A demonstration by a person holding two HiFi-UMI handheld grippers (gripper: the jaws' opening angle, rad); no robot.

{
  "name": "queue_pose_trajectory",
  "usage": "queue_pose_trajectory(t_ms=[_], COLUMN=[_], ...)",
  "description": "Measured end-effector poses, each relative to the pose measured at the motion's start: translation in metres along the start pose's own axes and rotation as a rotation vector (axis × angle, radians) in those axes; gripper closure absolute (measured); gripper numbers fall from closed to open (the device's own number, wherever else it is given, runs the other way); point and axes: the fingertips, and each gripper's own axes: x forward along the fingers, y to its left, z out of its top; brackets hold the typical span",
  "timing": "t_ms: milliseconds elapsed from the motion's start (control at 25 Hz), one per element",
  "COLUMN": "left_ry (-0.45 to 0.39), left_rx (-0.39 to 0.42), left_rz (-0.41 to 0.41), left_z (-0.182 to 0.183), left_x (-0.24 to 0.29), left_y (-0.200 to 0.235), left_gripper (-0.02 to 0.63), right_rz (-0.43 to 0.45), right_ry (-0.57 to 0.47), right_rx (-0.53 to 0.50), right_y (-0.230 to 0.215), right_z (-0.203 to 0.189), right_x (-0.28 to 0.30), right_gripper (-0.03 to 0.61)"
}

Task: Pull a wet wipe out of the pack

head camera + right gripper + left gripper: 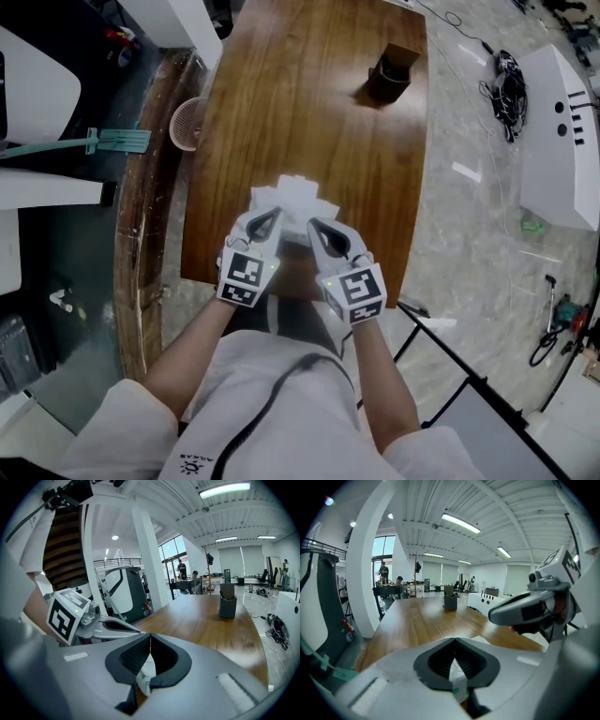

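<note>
The white wet wipe pack (292, 199) lies on the wooden table (309, 103) near its front edge. My left gripper (273, 218) is at the pack's near left edge and my right gripper (313, 226) at its near right edge. In the left gripper view the left gripper (454, 639) has its jaw tips together, with a white flap of the pack with green print (458, 681) caught between the pads. The right gripper view shows the right gripper (150, 635) shut the same way on a white, green-printed flap (146, 674).
A dark pen holder (394, 73) stands at the far end of the table. A pink basket (187, 122) sits on the floor by the table's left side. Black cables (509, 84) and a white machine (562, 131) are on the floor to the right.
</note>
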Motion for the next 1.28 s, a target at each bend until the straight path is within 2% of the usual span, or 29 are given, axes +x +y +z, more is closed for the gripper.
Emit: queue_pose_trajectory(t_ms=[280, 640, 1000, 1280], left_ry=[0.009, 0.01, 0.007, 0.008], left_rx=[-0.09, -0.093, -0.101, -0.109], left_rz=[0.027, 0.002, -0.025, -0.038], left_z=[-0.01, -0.012, -0.01, -0.011], left_x=[-0.006, -0.007, -0.007, -0.006], left_y=[0.018, 0.02, 0.018, 0.021], left_gripper=[0.609, 0.609, 0.609, 0.609], right_rz=[0.06, 0.095, 0.095, 0.108], right_ry=[0.095, 0.199, 0.351, 0.407], right_rx=[-0.026, -0.058, -0.133, -0.18], right_y=[0.006, 0.011, 0.014, 0.012], right_z=[-0.015, -0.032, -0.047, -0.049], right_x=[0.027, 0.053, 0.07, 0.072], right_gripper=[0.535, 0.469, 0.474, 0.531])
